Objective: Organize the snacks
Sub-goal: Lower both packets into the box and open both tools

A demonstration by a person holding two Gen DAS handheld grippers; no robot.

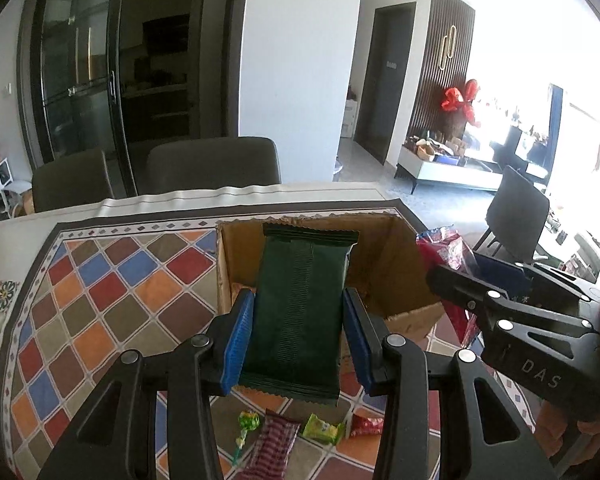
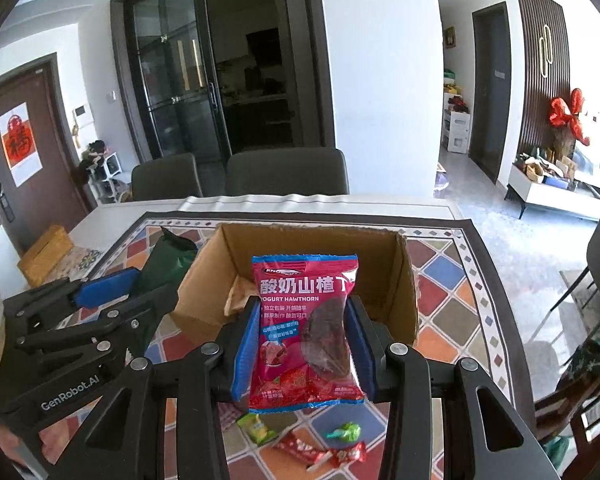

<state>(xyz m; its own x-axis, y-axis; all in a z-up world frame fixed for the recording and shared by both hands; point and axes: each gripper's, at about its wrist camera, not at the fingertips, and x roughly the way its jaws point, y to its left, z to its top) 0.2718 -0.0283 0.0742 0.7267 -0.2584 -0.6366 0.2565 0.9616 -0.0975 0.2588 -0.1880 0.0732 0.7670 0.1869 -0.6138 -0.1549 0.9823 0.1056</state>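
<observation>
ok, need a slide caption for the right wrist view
Right gripper holds a red yogurt hawthorn packet before the open cardboard box; small candies lie below.

The box (image 2: 312, 280) sits on the table (image 2: 452, 280); two chairs (image 2: 288, 172) stand behind at 12 o'clock, loose snacks (image 2: 320, 450) lie at 6 o'clock.

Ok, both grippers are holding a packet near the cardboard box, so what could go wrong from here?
1. The left gripper and right gripper sit close side by side; both heading for the cardboard box could collide.
2. The green packet and red hawthorn packet are slick and pinched only at their edges, so either might slip.
3. The box looks light; a nudge may shift it.
</observation>
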